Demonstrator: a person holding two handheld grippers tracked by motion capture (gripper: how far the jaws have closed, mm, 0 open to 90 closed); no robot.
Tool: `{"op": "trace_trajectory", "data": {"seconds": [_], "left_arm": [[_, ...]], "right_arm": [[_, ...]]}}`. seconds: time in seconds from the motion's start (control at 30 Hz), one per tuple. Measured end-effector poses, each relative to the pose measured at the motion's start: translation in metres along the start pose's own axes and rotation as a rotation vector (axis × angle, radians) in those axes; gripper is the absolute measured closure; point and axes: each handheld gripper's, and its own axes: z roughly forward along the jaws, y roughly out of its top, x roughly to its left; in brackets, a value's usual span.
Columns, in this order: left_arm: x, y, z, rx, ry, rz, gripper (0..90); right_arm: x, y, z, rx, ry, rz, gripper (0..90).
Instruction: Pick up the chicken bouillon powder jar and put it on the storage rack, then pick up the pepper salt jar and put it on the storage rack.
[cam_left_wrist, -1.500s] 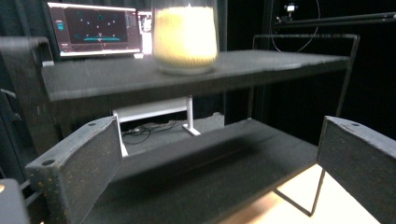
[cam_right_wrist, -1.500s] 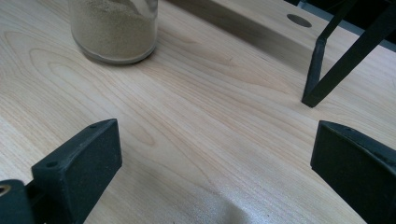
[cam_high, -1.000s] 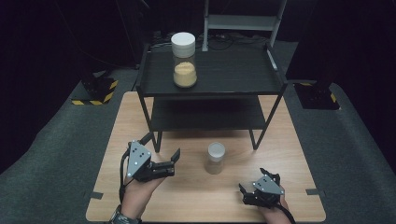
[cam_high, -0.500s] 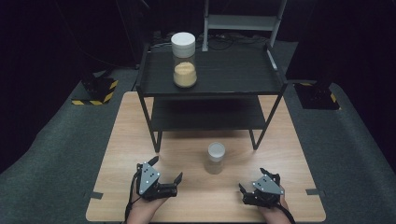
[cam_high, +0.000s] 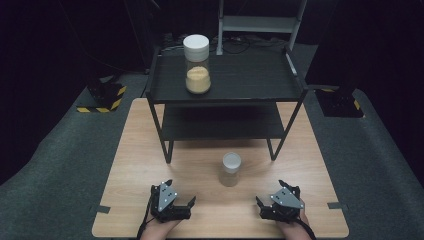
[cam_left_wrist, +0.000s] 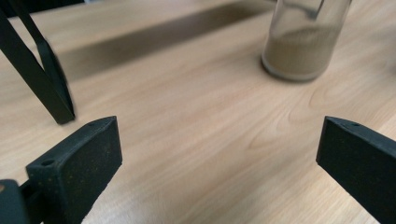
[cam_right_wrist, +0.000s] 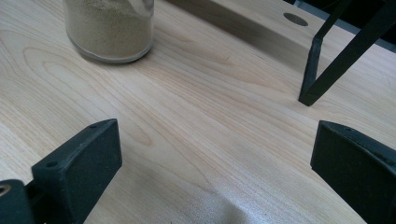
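The left gripper (cam_high: 186, 204) is sitting low at the near edge of the wooden table (cam_high: 135, 165), its jaws spread wide and holding nothing; in the left gripper view bare wood is lying between the two black pads (cam_left_wrist: 88, 154). The right gripper (cam_high: 263, 205) is resting just as low at the table's near right, jaws equally wide apart and empty.

The small jar (cam_high: 230, 169) is standing upright on the table between the two grippers and a little beyond them, at about one o'clock from the left gripper and eleven o'clock from the right one, apart from both. It is carrying a pale lid and a layer of sandy powder in its lower part (cam_right_wrist: 109, 30).

At twelve o'clock beyond the jar, a black two-tier shelf (cam_high: 225, 80) is straddling the far half of the table. A larger jar (cam_high: 197, 70), white-lidded and partly filled with yellowish grains, is standing on its top tier towards the left.

Judging by this, the work is sitting at its opening step: both grippers are poised and nothing is grasped yet. The next move is probably calling for one gripper to travel forward and inward, jaws kept wide, close around the small jar's body below the lid, and keep it upright.

Both gripper views are cutting the small jar off above its powder line, so its lid is going unseen there. The lower tier of the shelf is lying in deep shadow, and what, if anything, is resting on it is hard to make out. The hands are being cropped by the bottom edge of the high view.
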Motion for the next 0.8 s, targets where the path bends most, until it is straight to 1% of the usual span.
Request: {"op": "trace_trajectory", "data": {"seconds": [0.1, 0.2, 0.3, 0.47, 0.63, 0.7, 0.8], "left_arm": [[-0.001, 0.001, 0.003, 0.033, 0.002, 0.005, 0.3], [-0.005, 0.002, 0.004, 0.042, 0.013, 0.03, 0.3], [-0.011, 0.006, 0.006, 0.067, 0.036, 0.063, 0.3], [-0.014, 0.007, 0.006, 0.075, 0.04, 0.087, 0.7], [-0.016, 0.007, 0.006, 0.075, 0.04, 0.111, 0.7], [-0.016, 0.007, 0.007, 0.076, 0.039, 0.111, 0.7], [-0.014, 0.008, 0.007, 0.08, 0.032, 0.106, 0.7]], "right_arm": [[-0.001, 0.001, 0.0, 0.003, 0.005, 0.0, 1.0], [0.0, 0.0, 0.0, -0.001, 0.002, 0.0, 1.0], [0.001, -0.001, 0.0, -0.003, -0.007, 0.002, 1.0], [0.001, -0.002, -0.001, -0.01, -0.013, 0.021, 1.0], [-0.001, -0.009, -0.004, -0.045, -0.012, 0.04, 1.0], [-0.002, -0.01, -0.005, -0.05, -0.01, 0.05, 0.9], [-0.003, -0.009, -0.004, -0.047, -0.007, 0.05, 0.9]]}}
